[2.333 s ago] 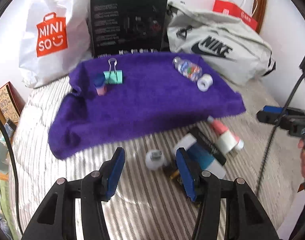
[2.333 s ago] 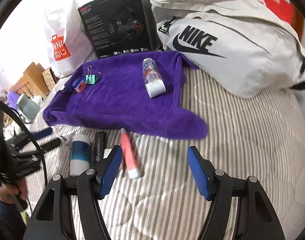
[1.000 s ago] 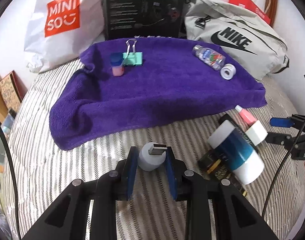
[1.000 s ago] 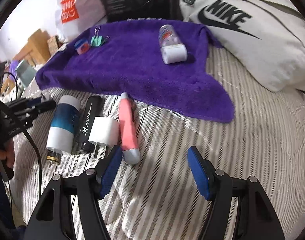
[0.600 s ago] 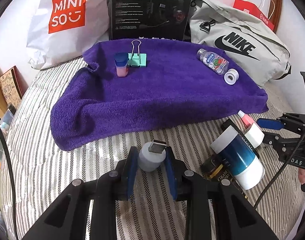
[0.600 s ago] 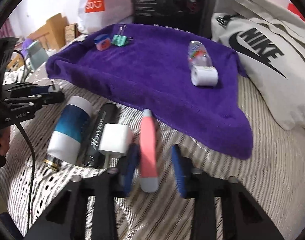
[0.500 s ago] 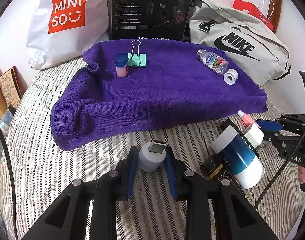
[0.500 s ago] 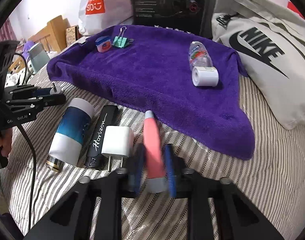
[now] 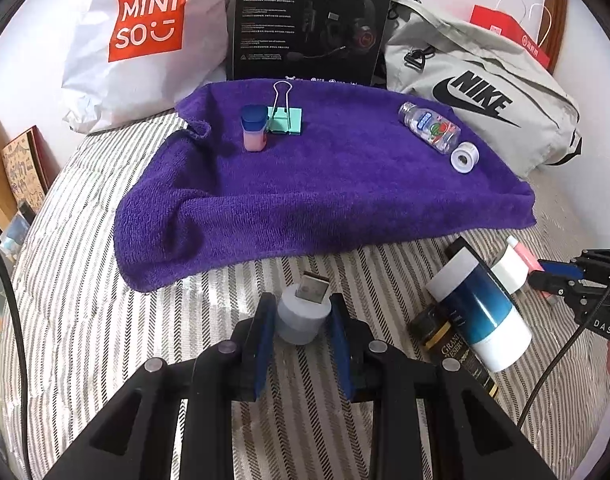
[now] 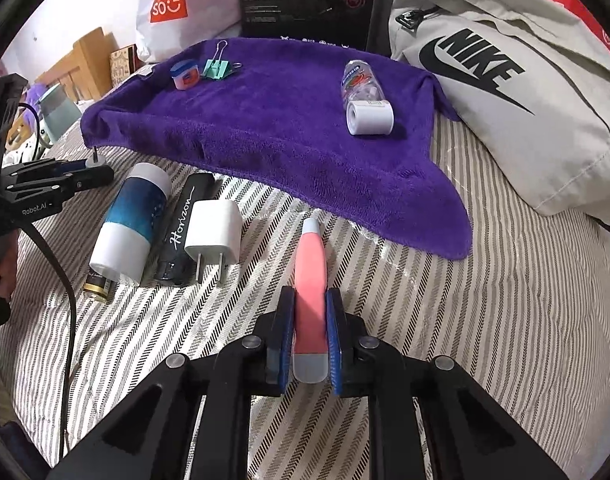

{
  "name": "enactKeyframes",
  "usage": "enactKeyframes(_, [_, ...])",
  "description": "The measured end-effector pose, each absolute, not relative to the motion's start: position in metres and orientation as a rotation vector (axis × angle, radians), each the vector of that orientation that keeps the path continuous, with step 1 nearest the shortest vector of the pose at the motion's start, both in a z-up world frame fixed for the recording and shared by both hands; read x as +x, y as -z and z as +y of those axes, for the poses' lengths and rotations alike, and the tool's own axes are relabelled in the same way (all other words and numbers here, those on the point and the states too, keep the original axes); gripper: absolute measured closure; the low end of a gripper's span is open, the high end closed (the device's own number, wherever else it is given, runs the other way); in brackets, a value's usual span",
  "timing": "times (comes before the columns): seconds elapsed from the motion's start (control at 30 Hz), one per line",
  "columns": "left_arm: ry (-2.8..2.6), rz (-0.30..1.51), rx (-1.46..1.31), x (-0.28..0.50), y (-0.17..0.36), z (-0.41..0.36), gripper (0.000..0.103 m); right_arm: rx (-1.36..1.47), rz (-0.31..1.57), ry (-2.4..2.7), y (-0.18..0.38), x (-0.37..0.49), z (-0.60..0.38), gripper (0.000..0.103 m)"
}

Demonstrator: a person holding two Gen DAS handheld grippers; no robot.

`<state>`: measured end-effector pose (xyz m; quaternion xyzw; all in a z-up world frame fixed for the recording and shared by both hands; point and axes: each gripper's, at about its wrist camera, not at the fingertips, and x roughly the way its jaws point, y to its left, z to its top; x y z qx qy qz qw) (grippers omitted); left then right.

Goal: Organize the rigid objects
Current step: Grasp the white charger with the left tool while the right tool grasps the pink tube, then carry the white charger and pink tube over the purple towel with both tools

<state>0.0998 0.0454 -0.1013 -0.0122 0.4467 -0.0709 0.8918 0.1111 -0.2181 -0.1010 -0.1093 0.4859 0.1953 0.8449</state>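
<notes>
Blue-padded left gripper (image 9: 303, 316) clamps a white USB adapter (image 9: 304, 312) (light, stiff, held across its body); right gripper (image 10: 309, 334) pinches a slick pink tube (image 10: 309, 276) above the striped bedding (image 10: 485, 320), purple towel (image 10: 289, 120) beyond.

The middle of the purple towel (image 9: 325, 184) lies bare, a wide lane between the pink jar (image 9: 254, 128) with the green binder clip (image 9: 286, 119) at the far left and the clear bottle (image 9: 429, 127) with the white roll (image 9: 464, 157) at the far right. Behind the towel, the black box (image 9: 309, 20), white shopping bag (image 9: 145, 40) and grey bag (image 9: 485, 104) wall off the back. On the striped bedding (image 10: 505, 320), a blue-and-white cylinder (image 10: 131, 220), a black tube (image 10: 185, 228) and a white charger (image 10: 213, 232) crowd together; the right stretch is open.
</notes>
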Motion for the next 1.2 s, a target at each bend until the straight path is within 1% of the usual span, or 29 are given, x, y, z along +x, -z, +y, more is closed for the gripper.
enactKeyframes(0.2, [0.159,0.925,-0.044,0.098,0.099,0.051,0.078,-0.203,1.047,-0.415,0.1,0.114,-0.221,0.088])
enactKeyframes(0.67, [0.164,0.874,-0.052,0.093,0.067,0.058,0.078,-0.11,1.028,-0.457,0.071,0.108,-0.239,0.088])
enactKeyframes(0.97, [0.159,0.844,-0.05,0.113,0.047,0.064,0.078,-0.084,0.984,-0.493,0.044,0.135,-0.232,0.088])
enactKeyframes(1.2, [0.151,0.853,-0.057,0.141,0.045,0.074,0.078,-0.073,0.965,-0.513,0.034,0.17,-0.221,0.088])
